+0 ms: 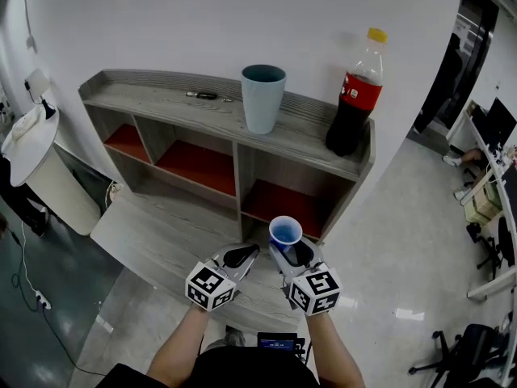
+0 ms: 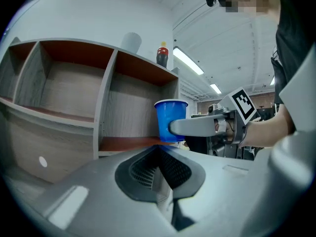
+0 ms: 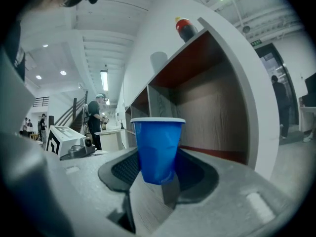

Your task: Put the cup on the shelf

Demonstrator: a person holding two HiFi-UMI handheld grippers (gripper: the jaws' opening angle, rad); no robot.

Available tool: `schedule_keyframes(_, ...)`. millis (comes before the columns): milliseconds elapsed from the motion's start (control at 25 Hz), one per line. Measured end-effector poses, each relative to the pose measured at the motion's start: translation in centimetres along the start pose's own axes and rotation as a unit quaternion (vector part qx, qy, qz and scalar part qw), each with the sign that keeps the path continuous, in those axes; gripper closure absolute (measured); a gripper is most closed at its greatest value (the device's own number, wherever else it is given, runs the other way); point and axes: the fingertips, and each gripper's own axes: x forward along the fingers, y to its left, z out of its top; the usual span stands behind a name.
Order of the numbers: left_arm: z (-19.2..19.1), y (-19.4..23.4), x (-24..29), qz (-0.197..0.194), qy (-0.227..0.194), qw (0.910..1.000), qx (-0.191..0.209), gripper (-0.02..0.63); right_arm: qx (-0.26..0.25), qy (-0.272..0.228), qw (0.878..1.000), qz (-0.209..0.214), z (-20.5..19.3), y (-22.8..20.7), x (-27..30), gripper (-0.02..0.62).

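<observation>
A small blue cup [image 1: 285, 232] stands upright between the jaws of my right gripper [image 1: 292, 254], which is shut on it. The cup [image 3: 157, 147] has a slightly dented wall where the pads press it. It hangs just in front of the bottom right compartment [image 1: 284, 204] of the grey wooden shelf [image 1: 161, 103] with red compartment floors. My left gripper [image 1: 241, 257] is beside it on the left, shut and holding nothing. In the left gripper view, that gripper [image 2: 160, 169] points at the shelf, with the blue cup [image 2: 170, 117] and a right finger [image 2: 197, 127] ahead.
On the shelf top stand a tall pale blue cup [image 1: 262, 95] and a cola bottle [image 1: 355, 95], with a dark pen [image 1: 202, 95] at the back. A wooden ledge [image 1: 161, 233] juts out below the compartments. A white round table [image 1: 32, 148] is at the left, office chairs [image 1: 501, 249] at the right.
</observation>
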Motion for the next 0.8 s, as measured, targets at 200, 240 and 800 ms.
schedule_keyframes(200, 1.0, 1.9, 1.2, -0.007, -0.004, 0.9999, 0.006, 0.604, 0.003, -0.001, 0.999, -0.035, 0.4, -1.6, 2.0, 0.383)
schedule_keyframes(240, 1.1, 2.2, 1.4, -0.009, -0.004, 0.9999, 0.007, 0.604, 0.004, 0.000, 0.999, -0.042, 0.5, -1.9, 2.3, 0.383)
schedule_keyframes(800, 0.7, 5.2, 2.4, -0.021, 0.003, 0.9998, 0.001, 0.604, -0.001, 0.009, 0.992, -0.128, 0.6, -6.1, 6.9, 0.383)
